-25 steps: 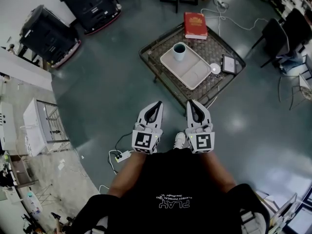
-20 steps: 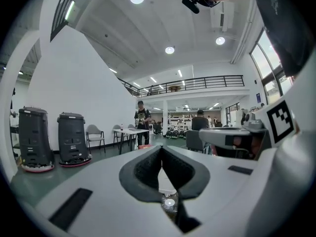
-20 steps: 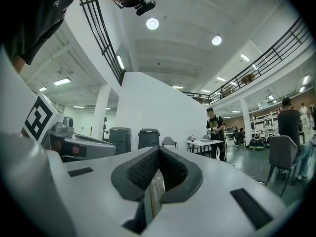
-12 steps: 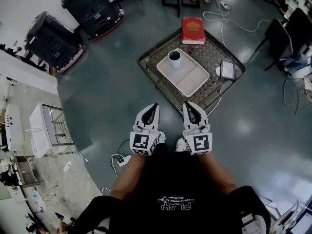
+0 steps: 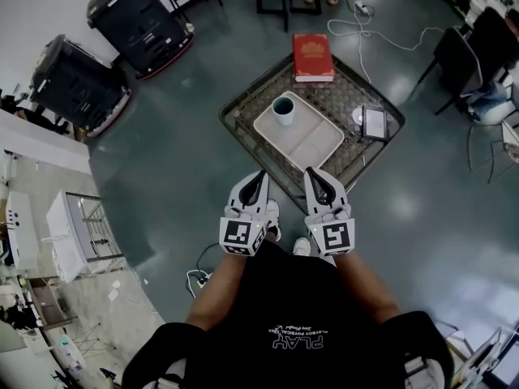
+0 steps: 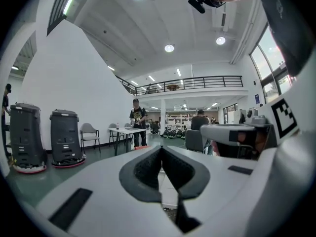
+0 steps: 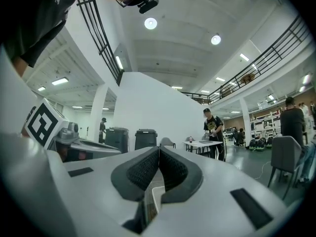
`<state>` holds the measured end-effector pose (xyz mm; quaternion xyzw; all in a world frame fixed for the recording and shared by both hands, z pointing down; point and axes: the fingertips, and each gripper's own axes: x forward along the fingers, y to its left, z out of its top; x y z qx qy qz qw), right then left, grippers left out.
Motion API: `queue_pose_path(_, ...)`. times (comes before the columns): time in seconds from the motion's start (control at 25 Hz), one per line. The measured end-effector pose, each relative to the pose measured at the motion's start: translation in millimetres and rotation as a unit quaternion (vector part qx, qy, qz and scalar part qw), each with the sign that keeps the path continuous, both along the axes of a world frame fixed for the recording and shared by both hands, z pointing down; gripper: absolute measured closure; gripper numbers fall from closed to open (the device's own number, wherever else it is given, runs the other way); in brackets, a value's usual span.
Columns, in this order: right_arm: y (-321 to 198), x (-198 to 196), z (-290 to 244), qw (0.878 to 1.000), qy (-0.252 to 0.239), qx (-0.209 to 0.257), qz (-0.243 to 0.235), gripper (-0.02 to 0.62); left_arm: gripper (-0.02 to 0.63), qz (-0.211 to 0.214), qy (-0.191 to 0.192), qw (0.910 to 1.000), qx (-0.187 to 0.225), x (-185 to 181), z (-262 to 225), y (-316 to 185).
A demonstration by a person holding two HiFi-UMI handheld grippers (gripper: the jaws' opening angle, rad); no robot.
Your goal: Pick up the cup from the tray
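In the head view a pale blue cup (image 5: pixel 284 109) stands upright at the far left corner of a white two-part tray (image 5: pixel 302 136), which lies on a low wicker-topped table (image 5: pixel 243 113). Both grippers are held side by side in front of the person, short of the table's near edge and pointing at it. The left gripper (image 5: pixel 260 174) is shut with nothing in it, its tips meeting in its own view (image 6: pixel 161 149). My right gripper (image 5: pixel 310 171) is likewise shut and empty (image 7: pixel 159 148). Neither touches the tray or the cup.
A red book (image 5: pixel 313 57) lies at the table's far end, a small dark tablet (image 5: pixel 377 123) at its right. Two black wheeled machines (image 5: pixel 139 14) (image 5: pixel 75 71) stand at the upper left, a dark chair (image 5: pixel 458 53) at right. Cables (image 5: pixel 366 24) and a power strip (image 5: pixel 199 280) lie on the floor.
The person has stepped towards the table, so the table, tray and cup now lie closer to both grippers. Both grippers stayed shut and side by side.
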<state>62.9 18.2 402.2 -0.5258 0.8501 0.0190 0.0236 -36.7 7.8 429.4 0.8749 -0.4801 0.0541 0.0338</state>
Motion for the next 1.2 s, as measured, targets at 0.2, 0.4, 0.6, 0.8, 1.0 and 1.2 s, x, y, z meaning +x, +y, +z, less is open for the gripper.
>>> queue_pose_path(0.2,-41,0,0,1.000,-0.002,-0.003,0.022,0.586,0.598,0.028,-0.001,0.9996,-0.003,9,7,-41)
queue_pose_path(0.4,-72,-8,12,0.999,0.011,-0.024,0.039,0.586,0.598,0.054,-0.006,0.9985,-0.010,7,21,-80)
queue_pose_path(0.6,-94,-9,23,0.996,0.025,-0.049,0.066,0.586,0.598,0.081,-0.003,0.9965,-0.020,5,31,-106)
queue_pose_path(0.8,-117,-11,26,0.993,0.034,-0.057,0.095,0.586,0.598,0.110,0.001,0.9935,-0.027,3,41,-131)
queue_pose_path(1.0,-131,-15,26,0.989,0.036,-0.062,0.130,0.586,0.598,0.136,0.010,0.9898,-0.039,-2,52,-146)
queue_pose_path(1.2,-138,-19,29,0.987,0.037,-0.067,0.142,0.586,0.598,0.161,0.005,0.9858,-0.048,1,71,-157)
